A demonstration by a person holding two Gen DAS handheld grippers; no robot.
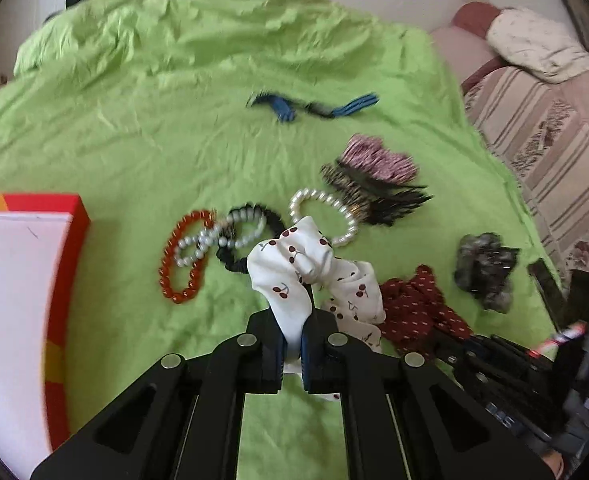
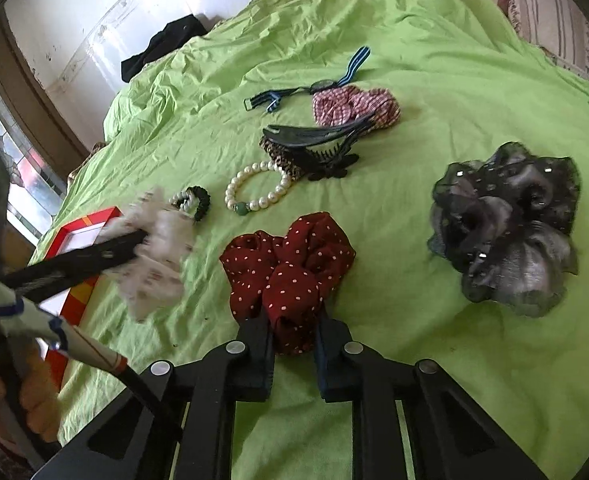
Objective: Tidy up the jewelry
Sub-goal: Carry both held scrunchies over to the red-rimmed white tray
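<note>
My left gripper (image 1: 292, 320) is shut on a white scrunchie with a cherry print (image 1: 290, 264), which bunches up between its blue pads above the green sheet (image 1: 142, 128). In the right wrist view that scrunchie (image 2: 158, 256) shows blurred at the left, close to the red box. My right gripper (image 2: 294, 324) is shut on a dark red polka-dot scrunchie (image 2: 290, 264) that rests on the sheet. The same red scrunchie (image 1: 418, 300) lies right of the white one. An open red box with a white inside (image 1: 68, 248) sits at the left edge.
On the sheet lie a red bead bracelet (image 1: 182, 256), tangled pearl and black bracelets (image 1: 230, 236), a pearl bracelet (image 2: 254, 192), a black hair claw (image 2: 318, 140), a pink checked scrunchie (image 2: 354, 106), a blue striped band (image 2: 314, 84) and a grey scrunchie (image 2: 506, 224).
</note>
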